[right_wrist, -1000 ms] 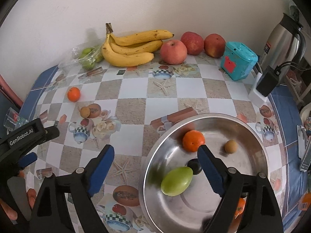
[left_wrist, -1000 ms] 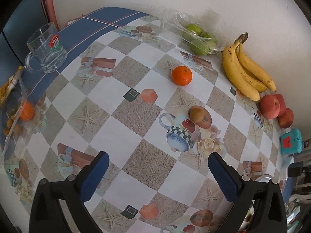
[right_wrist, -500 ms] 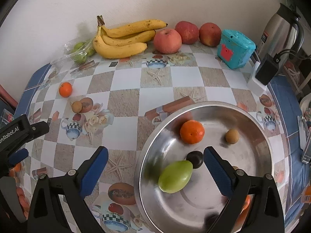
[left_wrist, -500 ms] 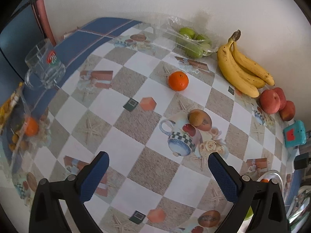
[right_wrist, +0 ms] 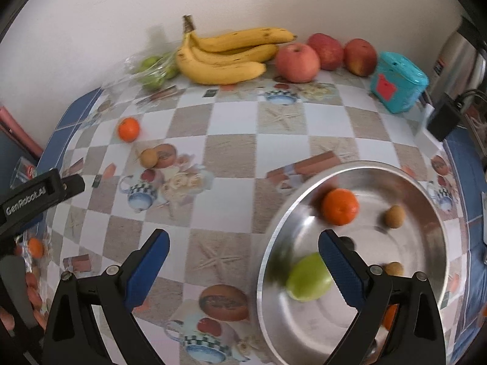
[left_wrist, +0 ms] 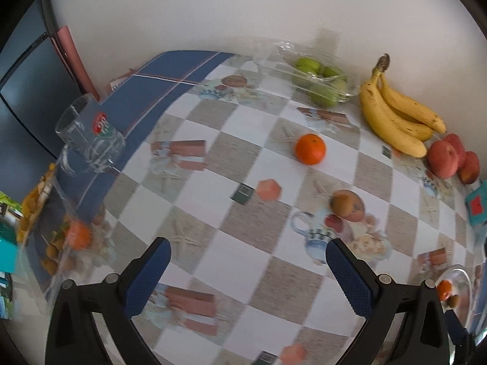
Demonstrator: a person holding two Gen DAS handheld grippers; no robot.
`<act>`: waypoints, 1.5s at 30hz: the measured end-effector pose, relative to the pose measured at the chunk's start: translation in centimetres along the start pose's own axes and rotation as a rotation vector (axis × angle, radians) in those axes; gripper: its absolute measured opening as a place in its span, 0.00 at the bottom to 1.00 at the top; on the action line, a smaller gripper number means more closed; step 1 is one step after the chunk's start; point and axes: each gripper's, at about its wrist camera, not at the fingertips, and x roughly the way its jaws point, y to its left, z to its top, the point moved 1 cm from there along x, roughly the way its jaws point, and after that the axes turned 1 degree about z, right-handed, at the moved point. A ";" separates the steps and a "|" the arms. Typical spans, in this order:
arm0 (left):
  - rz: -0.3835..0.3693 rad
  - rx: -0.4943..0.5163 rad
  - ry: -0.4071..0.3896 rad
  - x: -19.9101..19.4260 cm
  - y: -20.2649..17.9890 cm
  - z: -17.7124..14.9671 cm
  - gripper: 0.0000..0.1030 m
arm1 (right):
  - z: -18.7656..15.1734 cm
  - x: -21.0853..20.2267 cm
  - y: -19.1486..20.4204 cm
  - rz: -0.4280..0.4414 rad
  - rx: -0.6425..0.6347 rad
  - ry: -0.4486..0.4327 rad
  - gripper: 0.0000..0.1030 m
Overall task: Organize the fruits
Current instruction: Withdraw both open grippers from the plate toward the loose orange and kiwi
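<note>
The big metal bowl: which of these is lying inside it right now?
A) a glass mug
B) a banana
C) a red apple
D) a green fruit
D: a green fruit lies in the metal bowl beside an orange; bananas and apples sit by the wall.

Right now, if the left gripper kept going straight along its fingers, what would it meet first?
The left gripper, jaws open and empty, points over bare checked tablecloth. Nothing stands between the fingers; it would probably meet the cloth first. The small brown fruit lies right of that line and the orange farther on, though depth is unclear.
</note>
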 end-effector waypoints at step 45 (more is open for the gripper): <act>-0.175 0.065 0.015 6.6 2.0 5.3 1.00 | 5.7 5.2 4.9 0.183 -0.049 -0.021 0.95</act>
